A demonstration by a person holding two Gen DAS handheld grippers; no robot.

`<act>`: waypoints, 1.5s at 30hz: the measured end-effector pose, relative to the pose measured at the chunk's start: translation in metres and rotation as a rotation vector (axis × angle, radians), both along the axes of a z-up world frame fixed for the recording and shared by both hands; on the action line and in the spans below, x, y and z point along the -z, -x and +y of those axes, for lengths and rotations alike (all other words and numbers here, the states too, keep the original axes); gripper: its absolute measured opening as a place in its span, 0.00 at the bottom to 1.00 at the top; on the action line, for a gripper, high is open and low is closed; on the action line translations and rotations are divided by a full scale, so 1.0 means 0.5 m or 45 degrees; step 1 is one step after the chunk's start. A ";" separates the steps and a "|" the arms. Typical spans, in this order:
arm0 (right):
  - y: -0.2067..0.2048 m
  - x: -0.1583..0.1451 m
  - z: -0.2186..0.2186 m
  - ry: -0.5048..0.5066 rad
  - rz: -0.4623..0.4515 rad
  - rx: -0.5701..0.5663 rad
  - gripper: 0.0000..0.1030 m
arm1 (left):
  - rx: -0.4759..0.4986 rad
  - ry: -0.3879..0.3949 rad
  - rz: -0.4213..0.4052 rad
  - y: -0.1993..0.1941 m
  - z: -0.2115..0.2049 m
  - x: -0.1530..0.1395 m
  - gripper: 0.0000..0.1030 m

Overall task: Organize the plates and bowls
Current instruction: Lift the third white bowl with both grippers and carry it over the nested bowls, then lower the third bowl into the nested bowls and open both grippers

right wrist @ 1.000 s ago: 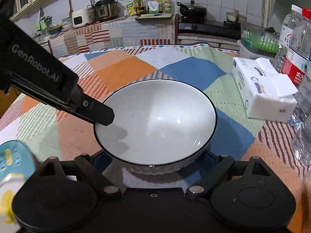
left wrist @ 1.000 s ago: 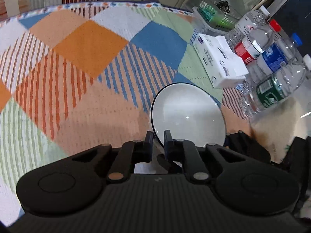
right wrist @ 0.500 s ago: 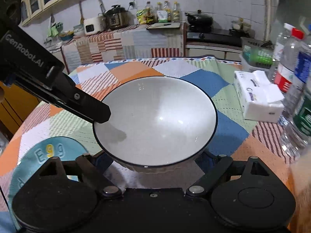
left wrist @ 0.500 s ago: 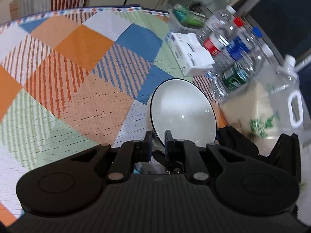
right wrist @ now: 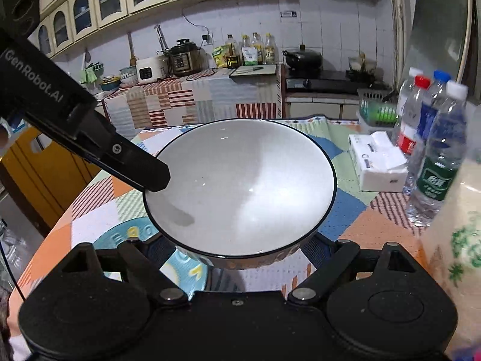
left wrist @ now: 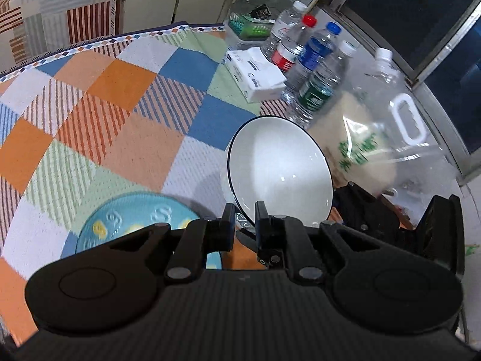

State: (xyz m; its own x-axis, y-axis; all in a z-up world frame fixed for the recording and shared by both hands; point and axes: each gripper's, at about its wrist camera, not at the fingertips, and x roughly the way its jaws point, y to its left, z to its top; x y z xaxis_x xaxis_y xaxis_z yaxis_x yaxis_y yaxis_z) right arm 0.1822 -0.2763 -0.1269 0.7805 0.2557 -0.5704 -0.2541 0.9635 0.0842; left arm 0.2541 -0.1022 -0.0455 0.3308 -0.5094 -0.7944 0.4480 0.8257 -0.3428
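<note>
A white bowl (left wrist: pixel 279 168) with a thin dark rim hangs in the air above the chequered tablecloth (left wrist: pixel 129 111), tilted in the left wrist view. My left gripper (left wrist: pixel 242 210) is shut on the bowl's near rim; in the right wrist view one of its fingers (right wrist: pixel 144 171) lies over the rim of the bowl (right wrist: pixel 240 186). My right gripper (right wrist: pixel 240 258) clasps the bowl's body from both sides with wide jaws, its fingertips hidden under the bowl. A light blue plate (left wrist: pixel 132 219) with yellow marks lies on the cloth below the bowl and shows under it as the plate (right wrist: pixel 129 234).
Several water bottles (left wrist: pixel 312 60) and a large clear jug (left wrist: pixel 387 126) stand at the table's right edge. A white tissue pack (left wrist: pixel 255 75) lies beside them, with a green basket (left wrist: pixel 249 27) behind. A kitchen counter (right wrist: pixel 192 96) runs beyond the table.
Both grippers have risen with the bowl between them and drifted toward the near side of the table. The blue plate has come into view beneath the bowl.
</note>
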 end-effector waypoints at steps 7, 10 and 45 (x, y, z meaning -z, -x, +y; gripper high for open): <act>0.096 -0.039 0.015 0.050 -0.028 -0.034 0.89 | 0.000 0.009 -0.002 0.103 0.022 -0.039 0.11; 0.135 -0.043 0.017 0.072 -0.009 -0.043 0.88 | 0.011 0.020 0.030 0.141 0.030 -0.035 0.11; 0.300 0.069 0.080 0.338 0.255 -0.263 0.90 | 0.085 0.038 0.412 0.293 0.039 0.152 0.08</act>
State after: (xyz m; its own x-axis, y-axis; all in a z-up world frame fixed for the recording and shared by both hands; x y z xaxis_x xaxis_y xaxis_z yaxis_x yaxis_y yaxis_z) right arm 0.0321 -0.2365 -0.1613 0.5948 0.2190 -0.7735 -0.4486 0.8888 -0.0933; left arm 0.1074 -0.0828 -0.1217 0.0289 -0.5459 -0.8373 0.3644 0.7858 -0.4997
